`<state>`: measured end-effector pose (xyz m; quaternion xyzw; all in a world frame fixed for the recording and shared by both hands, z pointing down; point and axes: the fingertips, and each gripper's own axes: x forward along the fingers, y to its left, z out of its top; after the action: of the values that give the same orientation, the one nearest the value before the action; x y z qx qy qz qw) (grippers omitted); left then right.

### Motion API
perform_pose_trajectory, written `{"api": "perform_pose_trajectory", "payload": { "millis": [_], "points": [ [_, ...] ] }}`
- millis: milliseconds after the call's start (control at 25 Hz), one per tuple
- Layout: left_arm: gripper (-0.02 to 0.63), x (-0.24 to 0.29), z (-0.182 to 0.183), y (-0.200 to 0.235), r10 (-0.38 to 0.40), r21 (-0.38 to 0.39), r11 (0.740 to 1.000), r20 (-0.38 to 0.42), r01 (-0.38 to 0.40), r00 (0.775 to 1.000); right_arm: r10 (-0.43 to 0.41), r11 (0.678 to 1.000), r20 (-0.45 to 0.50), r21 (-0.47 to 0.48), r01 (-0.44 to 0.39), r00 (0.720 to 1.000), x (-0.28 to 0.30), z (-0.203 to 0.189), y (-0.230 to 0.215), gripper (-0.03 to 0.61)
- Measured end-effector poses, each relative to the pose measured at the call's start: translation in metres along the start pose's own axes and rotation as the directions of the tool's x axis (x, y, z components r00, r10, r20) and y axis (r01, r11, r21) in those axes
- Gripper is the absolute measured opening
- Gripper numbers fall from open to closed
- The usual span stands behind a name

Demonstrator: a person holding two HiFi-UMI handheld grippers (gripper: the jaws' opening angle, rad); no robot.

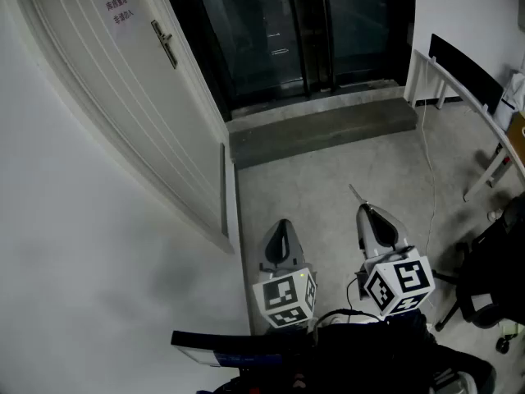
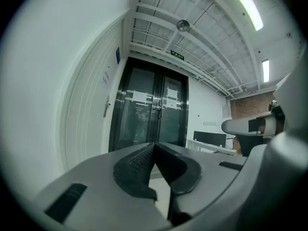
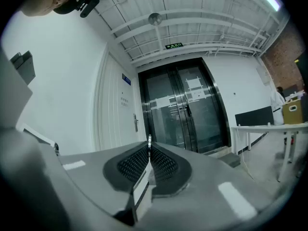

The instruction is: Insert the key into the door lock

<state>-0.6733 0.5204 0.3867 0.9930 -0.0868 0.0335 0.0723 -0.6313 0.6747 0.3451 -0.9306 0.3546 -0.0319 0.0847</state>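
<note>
A white panelled door (image 1: 107, 97) stands at the left, with a metal handle and lock plate (image 1: 164, 43) far ahead of both grippers. The same door handle (image 3: 135, 124) shows small in the right gripper view and the handle (image 2: 106, 106) in the left gripper view. My right gripper (image 1: 367, 211) is shut on a thin metal key (image 3: 149, 141), whose tip (image 1: 354, 192) sticks out forward past the jaws. My left gripper (image 1: 282, 224) is shut with nothing between its pads, beside the right one and low over the floor.
Dark glass double doors (image 1: 303, 31) stand straight ahead behind a grey stone step (image 1: 324, 130). A white table (image 1: 472, 97) with a dark monitor (image 1: 467, 64) runs along the right wall. A black chair (image 1: 492, 277) is at the near right.
</note>
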Motion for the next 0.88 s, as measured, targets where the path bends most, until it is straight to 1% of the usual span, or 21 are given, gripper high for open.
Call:
{"api": "perform_pose_trajectory", "payload": {
  "millis": [520,720,880],
  "points": [
    [0.002,-0.004,-0.001,0.0,0.002,0.018,1.0,0.009,-0.002,1.0,-0.002,1.0,-0.006,0.002,0.002,1.0,-0.001,-0.006,0.001,0.012],
    [0.002,-0.007,-0.003,0.01,0.017,0.005,1.0,0.009,-0.017,1.0,-0.014,0.998,-0.014,-0.055,0.013,1.0,0.002,-0.009,0.009,0.012],
    [0.002,-0.007,-0.005,0.028,0.033,-0.01,0.999,-0.004,-0.033,0.999,-0.028,0.995,-0.009,-0.097,0.027,1.0,0.009,-0.008,0.018,0.012]
  ]
}}
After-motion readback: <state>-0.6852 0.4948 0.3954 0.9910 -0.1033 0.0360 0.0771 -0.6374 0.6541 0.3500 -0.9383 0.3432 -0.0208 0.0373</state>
